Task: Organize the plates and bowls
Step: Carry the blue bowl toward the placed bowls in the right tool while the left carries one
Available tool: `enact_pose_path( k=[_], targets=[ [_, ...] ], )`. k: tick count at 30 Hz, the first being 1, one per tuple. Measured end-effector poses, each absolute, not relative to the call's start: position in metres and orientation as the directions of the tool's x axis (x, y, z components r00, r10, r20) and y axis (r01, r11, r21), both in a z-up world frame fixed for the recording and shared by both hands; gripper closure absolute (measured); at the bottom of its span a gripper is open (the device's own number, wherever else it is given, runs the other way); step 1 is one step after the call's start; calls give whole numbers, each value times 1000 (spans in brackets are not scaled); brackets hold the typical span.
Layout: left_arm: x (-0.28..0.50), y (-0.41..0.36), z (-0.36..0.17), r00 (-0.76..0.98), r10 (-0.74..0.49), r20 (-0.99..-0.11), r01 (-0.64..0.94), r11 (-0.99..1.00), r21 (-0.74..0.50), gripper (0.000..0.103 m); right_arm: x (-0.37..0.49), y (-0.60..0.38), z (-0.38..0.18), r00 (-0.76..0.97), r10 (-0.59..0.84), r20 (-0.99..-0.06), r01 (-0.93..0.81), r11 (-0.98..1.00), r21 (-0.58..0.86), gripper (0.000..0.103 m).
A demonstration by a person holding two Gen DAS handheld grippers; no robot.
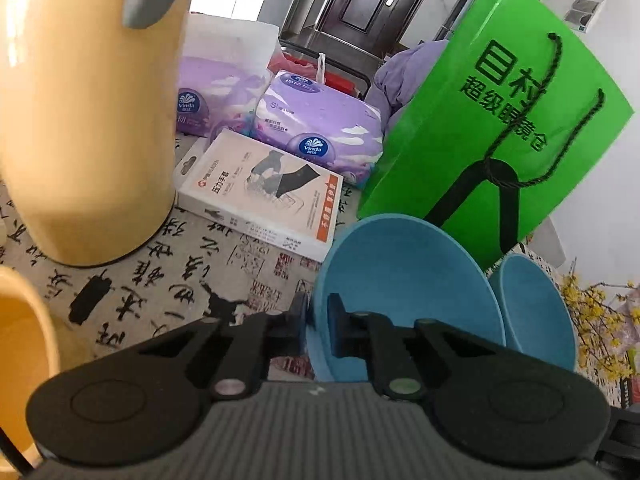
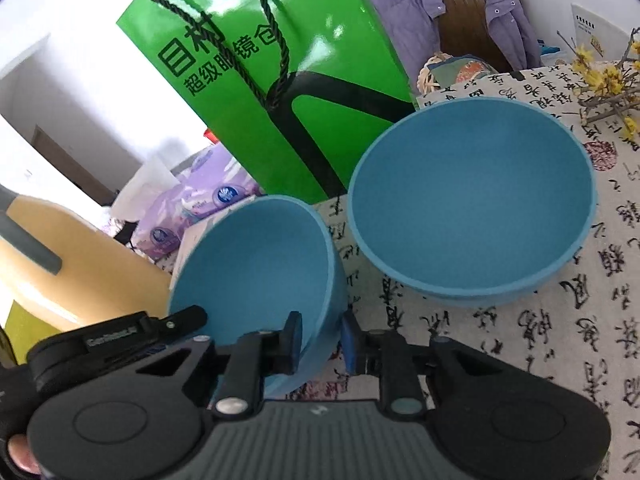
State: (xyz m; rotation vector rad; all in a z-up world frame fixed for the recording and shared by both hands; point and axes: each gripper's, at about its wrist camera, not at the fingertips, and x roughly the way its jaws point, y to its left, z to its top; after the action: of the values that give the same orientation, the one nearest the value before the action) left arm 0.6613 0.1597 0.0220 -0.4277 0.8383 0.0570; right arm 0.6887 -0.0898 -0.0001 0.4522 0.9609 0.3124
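Blue bowls, one gripped by each tool.
Left tool pinches the rim of the tilted big bowl; right tool clamps the small bowl's rim, tipped above the table, near the green bag.

The yellow kettle is cut off by the top edge.

Each claw, left and right, is matte black with round pivot discs, silver screws, a ribbed grey body and blue-edged pads.
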Motion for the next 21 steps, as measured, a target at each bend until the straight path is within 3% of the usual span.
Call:
enact_pose_path(
  k=[21],
  targets=[
    [450,145,58,684,-51,-727,-231,931,-283,92,502,-93,34,475,495,-727,-217,867,449,85]
  ],
)
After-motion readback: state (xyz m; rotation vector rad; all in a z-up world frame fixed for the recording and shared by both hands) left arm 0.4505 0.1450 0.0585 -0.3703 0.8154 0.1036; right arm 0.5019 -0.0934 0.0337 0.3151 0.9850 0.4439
